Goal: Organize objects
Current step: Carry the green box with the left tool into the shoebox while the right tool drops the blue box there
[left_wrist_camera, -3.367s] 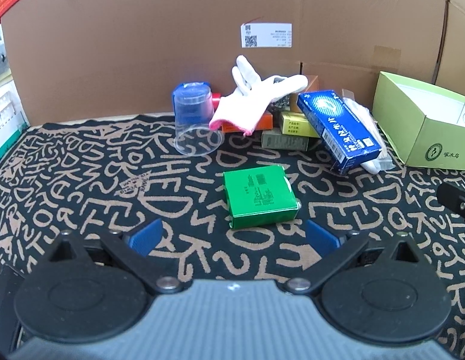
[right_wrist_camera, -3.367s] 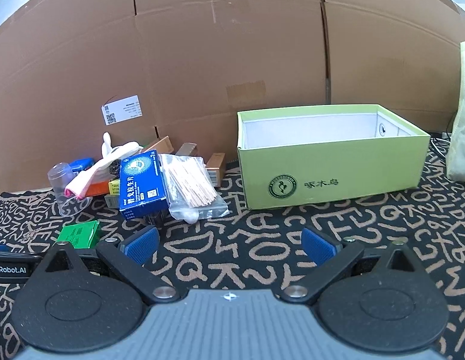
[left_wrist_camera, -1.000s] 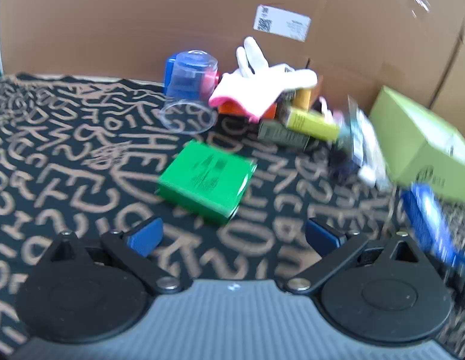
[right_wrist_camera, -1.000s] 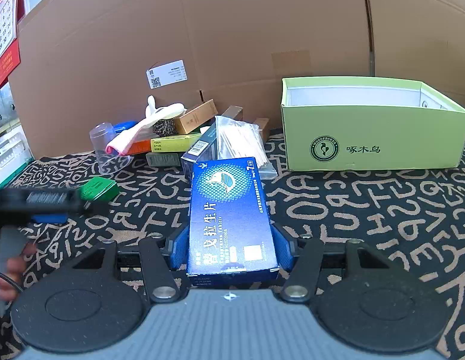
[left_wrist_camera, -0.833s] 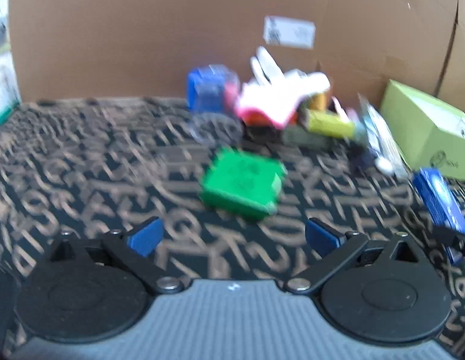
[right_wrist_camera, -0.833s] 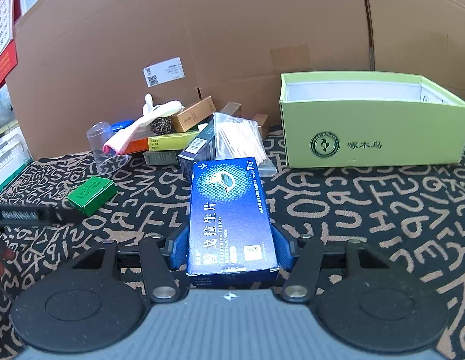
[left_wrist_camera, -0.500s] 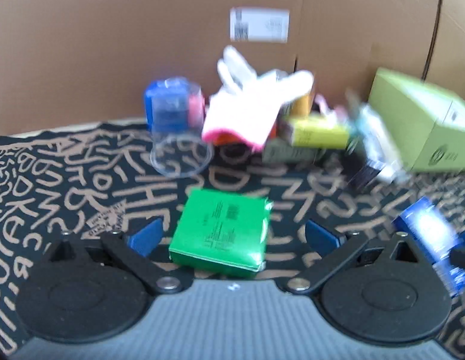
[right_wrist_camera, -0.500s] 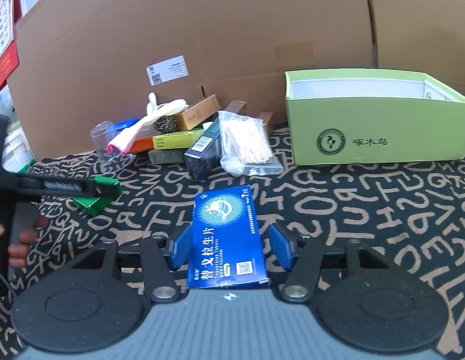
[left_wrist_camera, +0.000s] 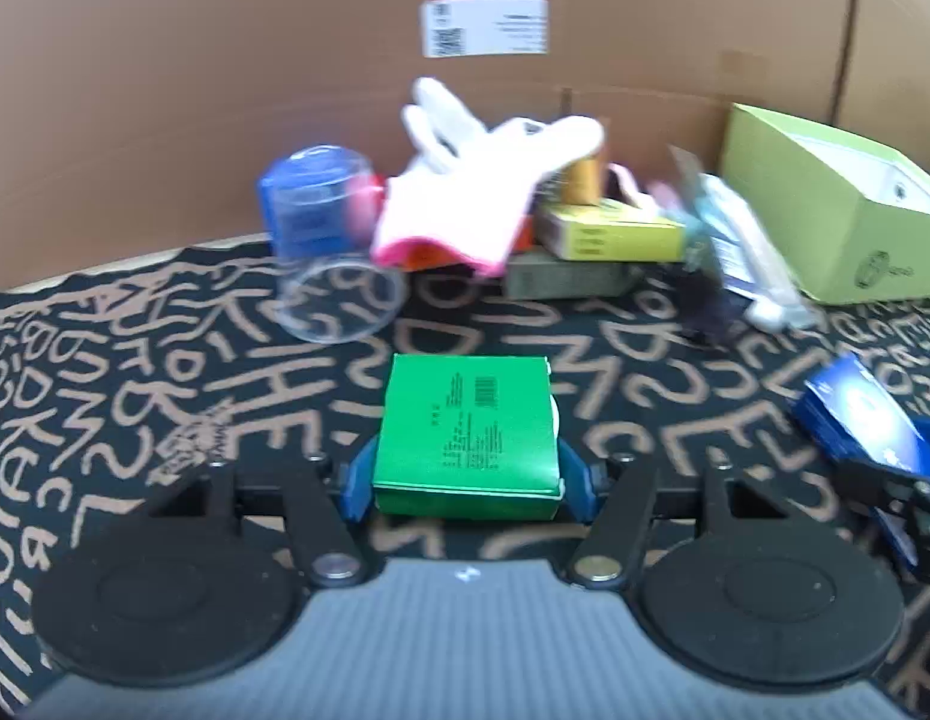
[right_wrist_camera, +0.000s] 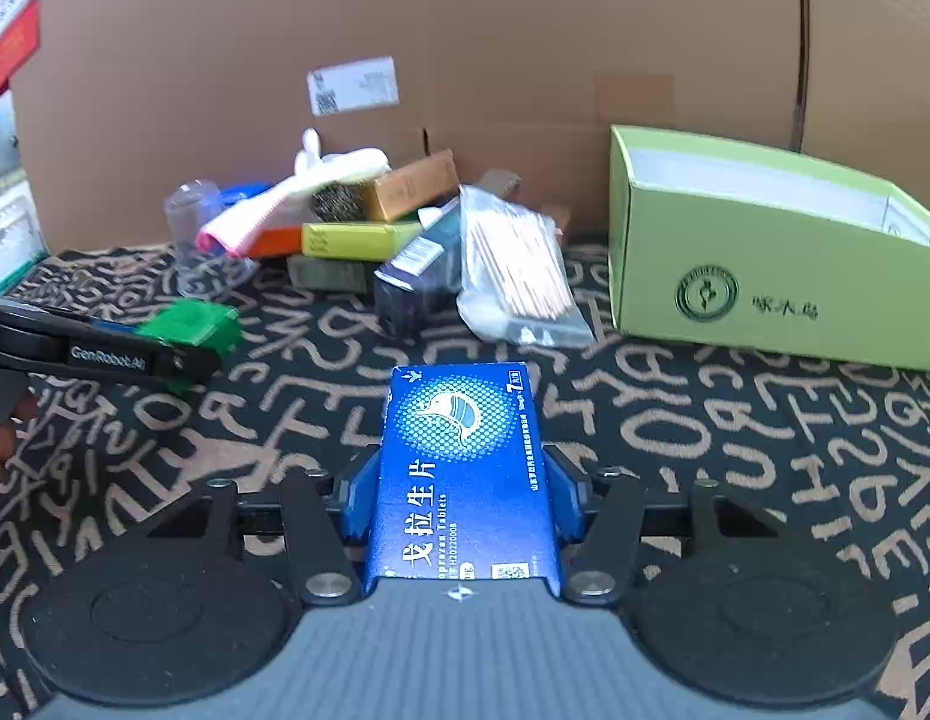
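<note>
Your left gripper [left_wrist_camera: 468, 483] has just closed its jaws on the green box [left_wrist_camera: 468, 429], while your right gripper [right_wrist_camera: 462, 495] grasps the blue tablet box [right_wrist_camera: 462, 468] near the pile.

Glossy cardboard blue box [right_wrist_camera: 462, 468]; clear plastic cup [left_wrist_camera: 330, 240]

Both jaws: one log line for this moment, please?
left gripper: just closed on green box | right gripper: holds blue box

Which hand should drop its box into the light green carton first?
Right, probably. The right gripper already clamps the blue box, and the carton sits just ahead to its right. The left gripper has just closed around the green box, farther away.
</note>
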A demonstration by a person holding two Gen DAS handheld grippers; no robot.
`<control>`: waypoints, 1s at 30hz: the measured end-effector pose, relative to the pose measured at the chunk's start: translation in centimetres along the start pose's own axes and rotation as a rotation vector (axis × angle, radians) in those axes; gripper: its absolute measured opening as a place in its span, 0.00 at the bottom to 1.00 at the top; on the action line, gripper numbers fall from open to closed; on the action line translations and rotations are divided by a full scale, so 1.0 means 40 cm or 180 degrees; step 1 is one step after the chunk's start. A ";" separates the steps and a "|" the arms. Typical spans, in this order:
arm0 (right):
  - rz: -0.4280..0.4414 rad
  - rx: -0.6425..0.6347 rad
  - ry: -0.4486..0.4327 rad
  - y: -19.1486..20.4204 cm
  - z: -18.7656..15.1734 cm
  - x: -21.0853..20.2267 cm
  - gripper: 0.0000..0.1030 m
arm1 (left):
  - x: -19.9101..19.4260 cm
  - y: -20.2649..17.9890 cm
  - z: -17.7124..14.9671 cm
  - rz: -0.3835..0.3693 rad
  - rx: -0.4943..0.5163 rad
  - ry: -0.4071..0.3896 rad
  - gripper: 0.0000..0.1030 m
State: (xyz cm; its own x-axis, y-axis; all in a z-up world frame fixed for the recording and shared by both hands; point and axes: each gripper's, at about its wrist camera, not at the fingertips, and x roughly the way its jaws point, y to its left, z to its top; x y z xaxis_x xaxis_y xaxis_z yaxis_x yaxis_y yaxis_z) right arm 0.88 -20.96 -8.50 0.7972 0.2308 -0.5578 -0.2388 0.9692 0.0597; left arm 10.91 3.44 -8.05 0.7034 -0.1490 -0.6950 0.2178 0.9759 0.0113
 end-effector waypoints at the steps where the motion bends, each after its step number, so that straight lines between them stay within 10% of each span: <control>1: 0.0012 0.0014 -0.0020 -0.002 0.000 -0.006 0.58 | -0.004 -0.009 0.001 -0.0038 0.0019 0.0006 0.58; 15: -0.0288 0.0086 -0.0723 -0.160 0.167 -0.134 0.58 | -0.172 -0.233 0.203 -0.1072 0.0225 -0.0610 0.58; 23: -0.0896 -0.0043 -0.0664 -0.295 0.299 -0.040 0.58 | -0.069 -0.400 0.379 -0.1268 0.0004 -0.0510 0.58; 30: -0.0885 0.0237 -0.0318 -0.427 0.332 0.097 0.58 | 0.125 -0.497 0.458 -0.1184 -0.0061 -0.0222 0.58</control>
State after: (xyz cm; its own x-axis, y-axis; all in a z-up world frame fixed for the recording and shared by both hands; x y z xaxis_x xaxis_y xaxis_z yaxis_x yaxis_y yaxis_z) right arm 15.43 -35.47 -0.69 0.8777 -0.0405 -0.4774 0.0345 0.9992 -0.0213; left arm 22.48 -19.61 1.43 0.6232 -0.5035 -0.5984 0.4548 0.8558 -0.2464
